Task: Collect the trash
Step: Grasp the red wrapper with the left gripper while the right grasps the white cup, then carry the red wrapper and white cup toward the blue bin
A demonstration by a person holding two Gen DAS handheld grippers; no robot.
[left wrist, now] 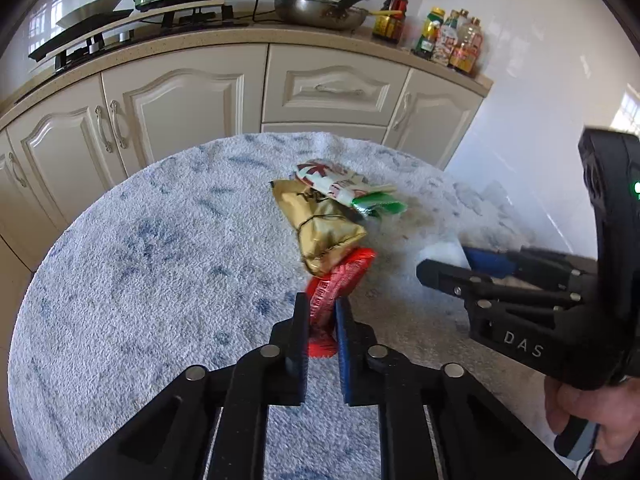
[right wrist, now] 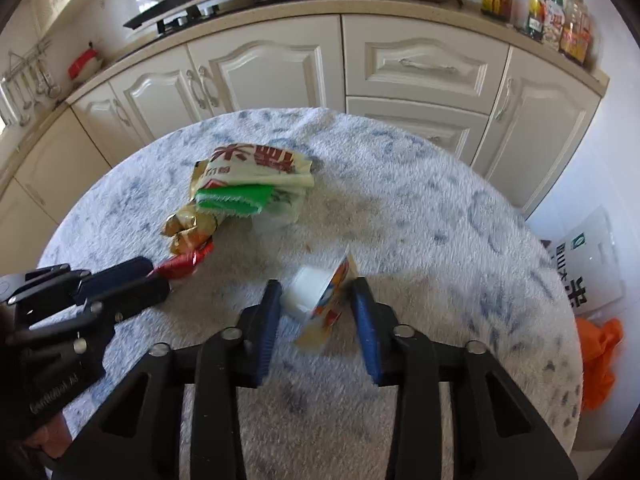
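Note:
My left gripper (left wrist: 322, 314) is shut on a red wrapper (left wrist: 340, 280), pinched upright between its pads. Just beyond lie a crumpled gold wrapper (left wrist: 326, 228) and a white, red and green snack bag (left wrist: 340, 184). In the right wrist view, my right gripper (right wrist: 318, 308) is shut on a small white cup with an orange printed lid (right wrist: 320, 300), tilted on the cloth. That view also shows the left gripper (right wrist: 160, 280) at the left with the red wrapper (right wrist: 182, 266) in it. The right gripper (left wrist: 452, 266) appears at the right of the left wrist view.
The round table (left wrist: 140, 260) wears a fluffy blue-and-white cloth. Behind it run cream cabinets (left wrist: 184, 100) under a counter with a stove, a pan (left wrist: 320, 10) and bottles (left wrist: 452, 40). A cardboard box (right wrist: 588, 268) and an orange bag (right wrist: 600, 356) lie on the floor at the right.

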